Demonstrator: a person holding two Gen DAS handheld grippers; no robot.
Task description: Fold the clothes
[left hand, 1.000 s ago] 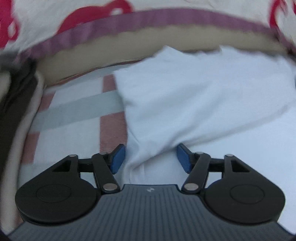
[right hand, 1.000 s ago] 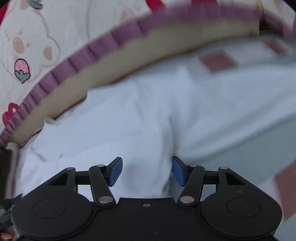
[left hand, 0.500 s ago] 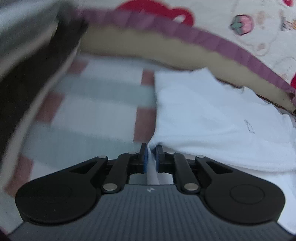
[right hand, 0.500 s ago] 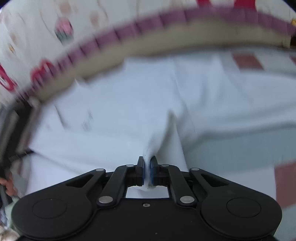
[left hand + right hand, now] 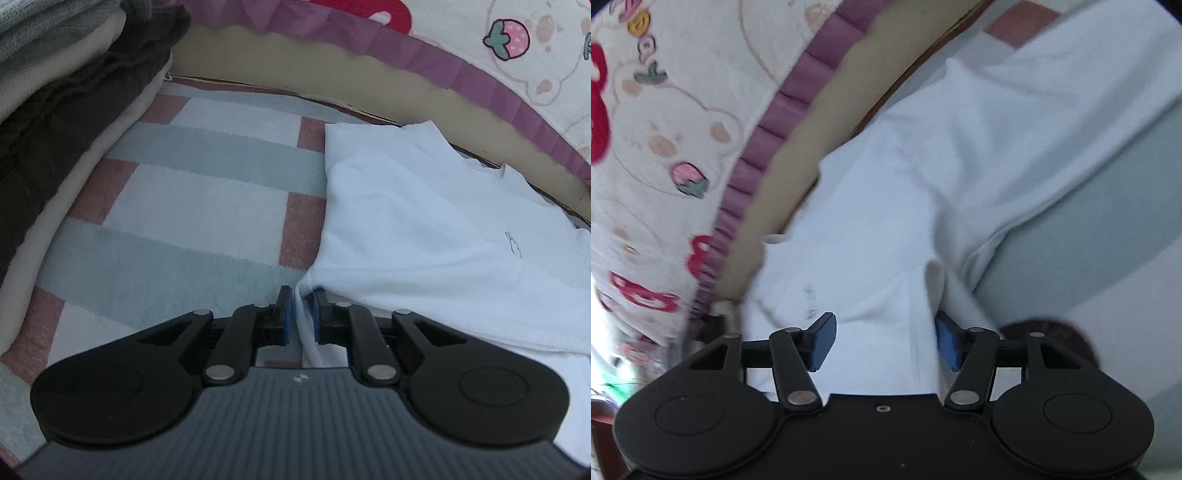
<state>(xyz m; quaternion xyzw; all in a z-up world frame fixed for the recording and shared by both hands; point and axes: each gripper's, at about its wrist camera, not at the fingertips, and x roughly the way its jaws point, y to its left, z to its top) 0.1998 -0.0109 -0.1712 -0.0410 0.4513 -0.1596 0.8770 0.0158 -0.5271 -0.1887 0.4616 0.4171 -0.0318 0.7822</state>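
The white shirt lies on a striped blanket that covers a bed, filling the right half of the left wrist view and the middle of the right wrist view. It looks partly folded: a doubled layer sits on top, with a straight edge running down the centre of the left view.

The left gripper is nearly closed, its blue fingers pinching a corner of the shirt at lower centre of the frame. The cloth runs up between them and looks taut. The right gripper stands wide open, its fingers spread over a ridge of the shirt at lower centre of its frame, holding nothing.

To do this fold well, the free side probably needs a grip to match the held corner, so the right fingers should close on the raised ridge between them, taking all layers and not just the top one. Both corners should then be lifted together and level, and carried across so the edge lands parallel to the straight edge already formed. Keep the cloth lightly stretched between the two grippers to stop sagging in the middle.

A pile of dark and grey clothes sits at upper left of the left view, and a strawberry-print quilt with a purple frill borders the shirt, so the fold should be kept away from both.
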